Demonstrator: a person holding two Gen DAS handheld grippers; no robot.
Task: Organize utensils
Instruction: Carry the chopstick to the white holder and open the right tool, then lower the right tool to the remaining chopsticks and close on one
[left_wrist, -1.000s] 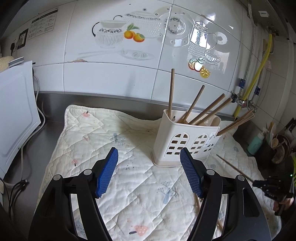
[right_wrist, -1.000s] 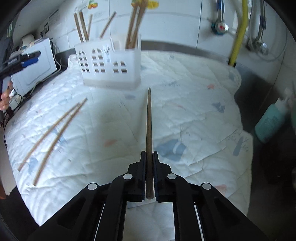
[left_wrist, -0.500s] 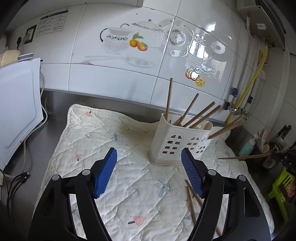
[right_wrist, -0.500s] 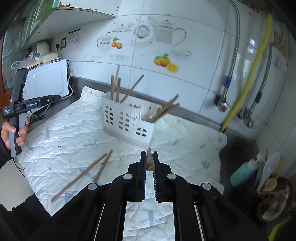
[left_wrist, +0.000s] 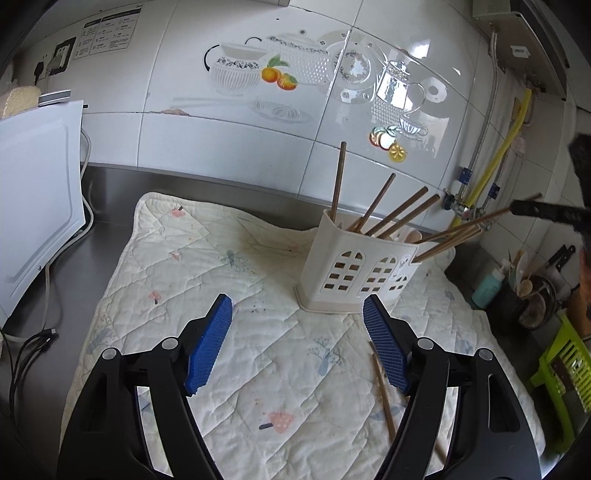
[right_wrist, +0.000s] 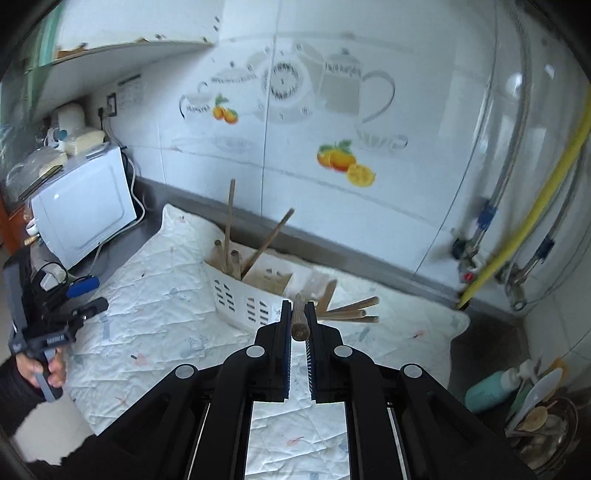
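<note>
**Right gripper holding chopstick above caddy**

The right gripper (right_wrist: 297, 314) is raised over the white utensil caddy (right_wrist: 243, 301), fingers (right_wrist: 284, 332) clamped on a chopstick (right_wrist: 299, 321). The left gripper (left_wrist: 297, 343) hovers low over the quilted mat (left_wrist: 258, 332), fingers (left_wrist: 208, 347) spread wide, empty. Loose chopsticks (left_wrist: 382, 391) lie near the mat's right edge.

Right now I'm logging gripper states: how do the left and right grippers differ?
The left gripper is wide open and holds nothing; the right gripper is shut on a wooden chopstick. The left hangs over the quilted mat, the right near the white utensil holder. Both have blue-padded fingers.
</note>
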